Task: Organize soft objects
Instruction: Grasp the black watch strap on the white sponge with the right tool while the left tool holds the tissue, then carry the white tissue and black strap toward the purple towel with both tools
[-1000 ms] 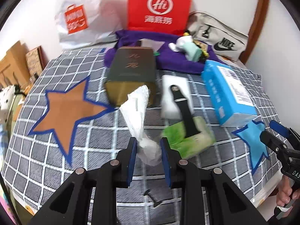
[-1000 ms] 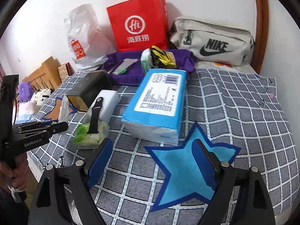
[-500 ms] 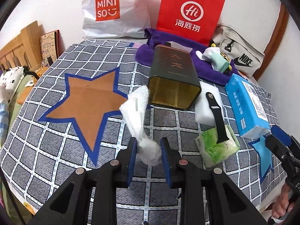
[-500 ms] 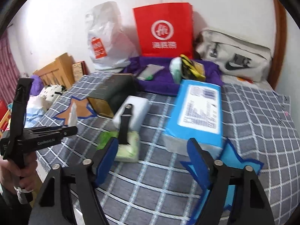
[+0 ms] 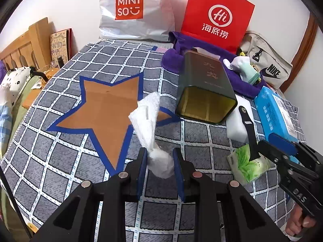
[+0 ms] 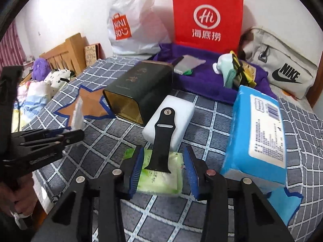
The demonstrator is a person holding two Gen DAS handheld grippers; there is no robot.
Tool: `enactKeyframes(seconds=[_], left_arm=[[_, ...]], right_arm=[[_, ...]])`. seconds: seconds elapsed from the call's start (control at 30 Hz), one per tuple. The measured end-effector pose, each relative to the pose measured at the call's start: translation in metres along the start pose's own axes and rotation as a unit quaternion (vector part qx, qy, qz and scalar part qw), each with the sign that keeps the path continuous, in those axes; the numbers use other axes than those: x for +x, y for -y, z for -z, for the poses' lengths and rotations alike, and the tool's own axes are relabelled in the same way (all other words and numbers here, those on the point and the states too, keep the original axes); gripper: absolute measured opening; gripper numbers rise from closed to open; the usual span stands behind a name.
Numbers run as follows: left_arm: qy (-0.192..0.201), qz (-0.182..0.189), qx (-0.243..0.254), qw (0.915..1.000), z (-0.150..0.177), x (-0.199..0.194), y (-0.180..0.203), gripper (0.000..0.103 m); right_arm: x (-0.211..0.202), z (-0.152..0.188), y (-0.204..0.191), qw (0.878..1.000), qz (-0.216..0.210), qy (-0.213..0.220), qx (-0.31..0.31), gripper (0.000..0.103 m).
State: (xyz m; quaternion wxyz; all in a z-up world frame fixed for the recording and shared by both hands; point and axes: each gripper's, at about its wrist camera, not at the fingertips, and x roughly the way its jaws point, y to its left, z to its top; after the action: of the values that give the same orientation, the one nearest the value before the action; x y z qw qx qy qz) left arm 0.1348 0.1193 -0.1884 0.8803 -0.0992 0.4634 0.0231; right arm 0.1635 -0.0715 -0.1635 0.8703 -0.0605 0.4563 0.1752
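brown star patch [image 5: 105,109] on the grey checked bedspread [image 5: 60,161], left. left gripper [image 5: 159,167] clamped on a crumpled white tissue [image 5: 149,125], held above the star's right point. dark green tin [image 5: 203,92] on its side, centre. right gripper [image 6: 163,167] closing around the green tissue pack [image 6: 161,179], black strap [image 6: 163,139] lying across it. blue wipes pack [image 6: 256,133], right.

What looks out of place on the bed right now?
The dark green tin lies on its side, its open end facing the cameras. A black watch strap is draped across the white sponge and the green tissue pack, bridging both, right where the right claw is closing.
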Motion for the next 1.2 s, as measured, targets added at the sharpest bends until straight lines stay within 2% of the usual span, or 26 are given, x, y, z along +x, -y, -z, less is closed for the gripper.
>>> enactKeyframes(seconds=[0.27, 0.37, 0.4, 0.43, 0.47, 0.5, 0.87, 1.03, 1.2], left_arm=[[-0.001, 0.018, 0.003, 0.9998, -0.001, 0.003, 0.004, 0.025], [-0.004, 0.017, 0.004, 0.9998, -0.001, 0.004, 0.005, 0.025], [-0.005, 0.017, 0.004, 0.9998, -0.001, 0.004, 0.005, 0.025], [-0.006, 0.016, 0.003, 0.9998, -0.001, 0.004, 0.005, 0.025], [-0.006, 0.015, 0.003, 0.9999, -0.001, 0.004, 0.004, 0.025], [-0.006, 0.014, 0.003, 0.9999, -0.001, 0.004, 0.004, 0.025], [-0.012, 0.001, 0.010, 0.9999, 0.003, -0.002, 0.013, 0.025], [-0.011, -0.001, 0.018, 0.9998, 0.007, -0.008, 0.020, 0.025], [-0.015, 0.013, 0.021, 0.9996, 0.012, -0.010, 0.030, 0.025]], right_arm=[[0.021, -0.009, -0.008, 1.000, 0.012, -0.021, -0.002, 0.041], [0.035, -0.008, -0.009, 0.999, 0.028, -0.042, -0.001, 0.040], [0.037, -0.009, -0.008, 0.999, 0.027, -0.045, 0.001, 0.028], [0.037, -0.008, -0.007, 0.998, 0.033, -0.044, 0.004, 0.025], [0.034, -0.009, -0.004, 0.999, 0.028, -0.040, 0.006, 0.025], [0.032, -0.009, -0.002, 0.999, 0.018, -0.040, 0.009, 0.020], [0.006, -0.004, 0.008, 1.000, -0.015, -0.014, 0.015, 0.021], [-0.013, 0.008, 0.016, 0.999, -0.027, -0.006, 0.018, 0.021], [-0.042, 0.026, 0.023, 1.000, -0.026, 0.011, 0.001, 0.021]])
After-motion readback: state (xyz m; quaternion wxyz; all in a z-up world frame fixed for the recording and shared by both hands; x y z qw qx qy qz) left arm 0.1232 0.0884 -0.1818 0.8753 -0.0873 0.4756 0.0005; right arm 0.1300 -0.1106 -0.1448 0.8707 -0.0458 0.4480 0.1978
